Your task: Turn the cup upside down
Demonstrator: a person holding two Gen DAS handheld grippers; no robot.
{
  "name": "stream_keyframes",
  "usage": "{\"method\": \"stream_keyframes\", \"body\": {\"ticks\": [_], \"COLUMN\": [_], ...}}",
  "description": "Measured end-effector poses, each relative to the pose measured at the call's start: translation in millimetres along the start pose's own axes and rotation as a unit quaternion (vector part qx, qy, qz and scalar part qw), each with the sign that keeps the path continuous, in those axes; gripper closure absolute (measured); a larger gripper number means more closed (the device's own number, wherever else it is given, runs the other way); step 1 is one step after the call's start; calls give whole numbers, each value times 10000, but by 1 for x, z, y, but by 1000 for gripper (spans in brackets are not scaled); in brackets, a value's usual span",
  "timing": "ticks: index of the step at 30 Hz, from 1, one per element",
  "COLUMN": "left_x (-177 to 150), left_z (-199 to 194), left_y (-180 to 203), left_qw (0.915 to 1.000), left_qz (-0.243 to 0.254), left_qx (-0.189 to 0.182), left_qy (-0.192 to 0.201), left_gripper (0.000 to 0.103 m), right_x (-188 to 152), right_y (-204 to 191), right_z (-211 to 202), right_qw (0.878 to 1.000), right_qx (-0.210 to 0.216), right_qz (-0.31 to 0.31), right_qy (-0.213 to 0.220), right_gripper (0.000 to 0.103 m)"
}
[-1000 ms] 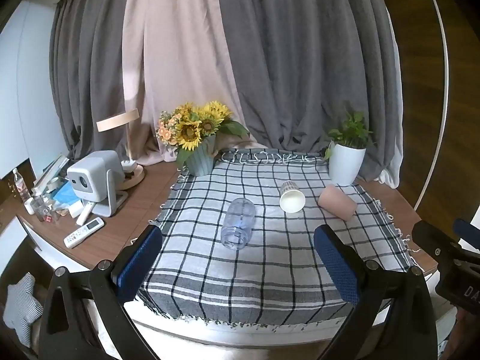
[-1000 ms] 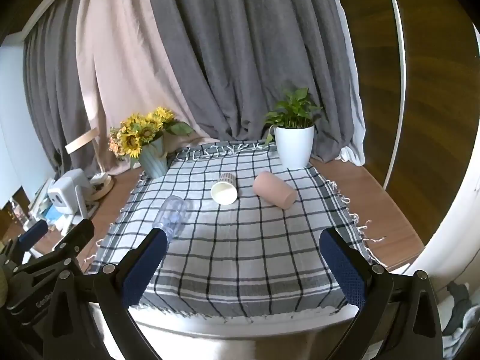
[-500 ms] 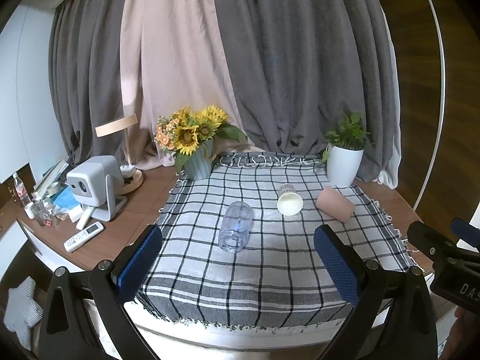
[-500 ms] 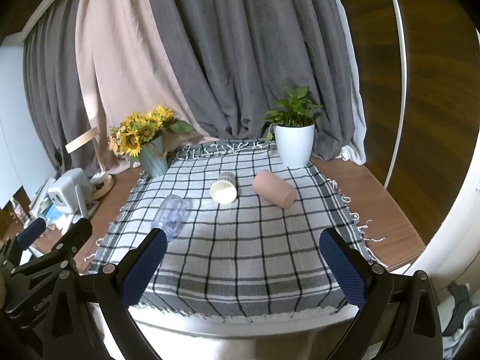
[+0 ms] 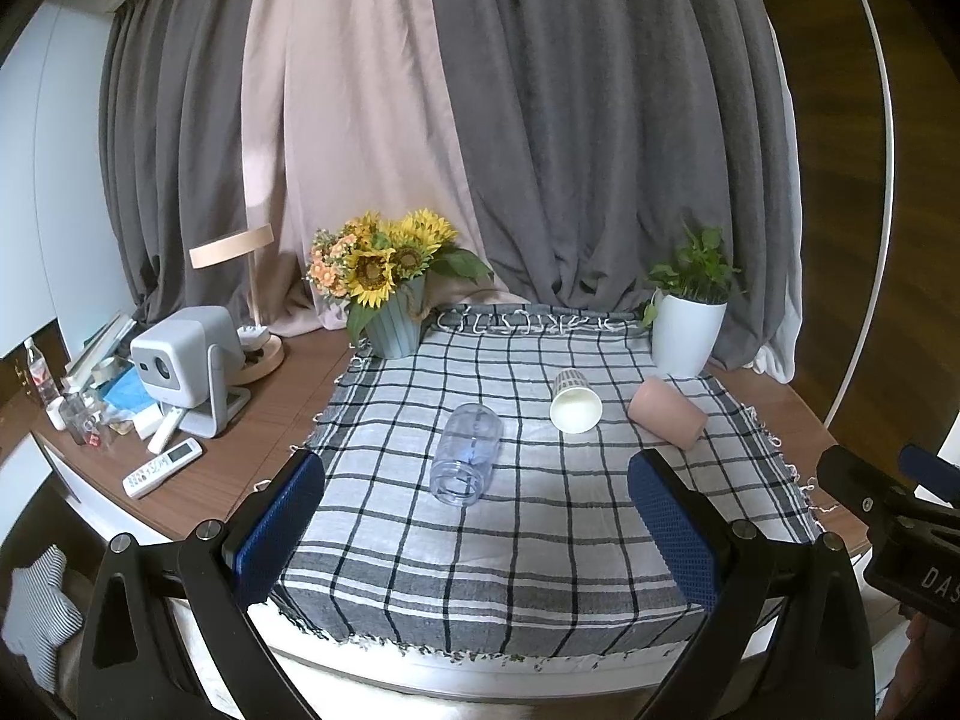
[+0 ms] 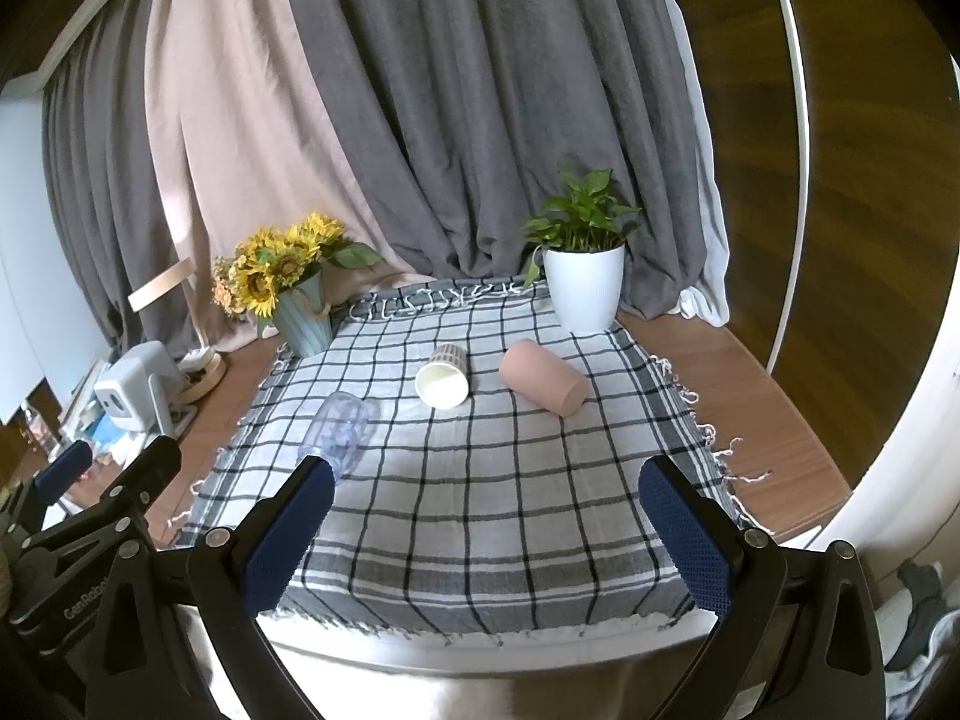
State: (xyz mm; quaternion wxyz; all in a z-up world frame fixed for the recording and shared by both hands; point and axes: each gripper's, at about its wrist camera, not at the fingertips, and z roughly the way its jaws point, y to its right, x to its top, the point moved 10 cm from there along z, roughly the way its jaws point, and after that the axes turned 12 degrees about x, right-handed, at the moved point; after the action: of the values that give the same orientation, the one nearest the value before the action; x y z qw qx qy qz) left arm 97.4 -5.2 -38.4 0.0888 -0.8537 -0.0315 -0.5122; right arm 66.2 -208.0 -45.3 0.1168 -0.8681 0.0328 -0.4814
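While both claws are hanging back at the near edge of the counter (image 5: 288, 384), three cups are lying on their sides on the checked cloth (image 6: 510, 498), and nothing in view is saying which one the task means. The clear cup (image 5: 467, 453) is lying nearest the left claw (image 5: 477, 531), almost straight ahead of it, its long axis running toward the claw with the open mouth facing it. The paper cup (image 5: 575, 403) is resting further back and a little right, mouth also turned this way. The pink cup (image 6: 543, 377) is lying furthest right, its axis slanting across the cloth, and it is sitting closer to the right claw (image 6: 486, 531) than to the left.

Both claws are standing wide spread and gripping nothing; each is well apart from every cup.

My guess is that the left claw is the one lined up for the clear cup, and a grip across the barrel would be calling for a turn of the wrist, since the axis is pointing at it.

Behind the cups, the sunflower vase (image 5: 393, 330) and the white plant pot (image 5: 687, 339) are standing clear of any approach path. A projector (image 5: 180, 354) and a remote (image 5: 162, 467) are sitting off to the left on bare wood.
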Motion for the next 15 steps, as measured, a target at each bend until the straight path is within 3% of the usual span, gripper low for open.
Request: {"method": "stream_keyframes", "body": {"ticks": [15], "left_x": [-1], "left_z": [1], "left_y": [2], "left_qw": [10000], "left_qz": [3], "left_qx": [32], "left_qy": [9], "left_gripper": [0], "right_x": [3], "right_y": [1], "right_z": [0], "right_qw": [10000], "right_qx": [18], "right_qz": [25], "right_qy": [-5], "right_gripper": [1]}}
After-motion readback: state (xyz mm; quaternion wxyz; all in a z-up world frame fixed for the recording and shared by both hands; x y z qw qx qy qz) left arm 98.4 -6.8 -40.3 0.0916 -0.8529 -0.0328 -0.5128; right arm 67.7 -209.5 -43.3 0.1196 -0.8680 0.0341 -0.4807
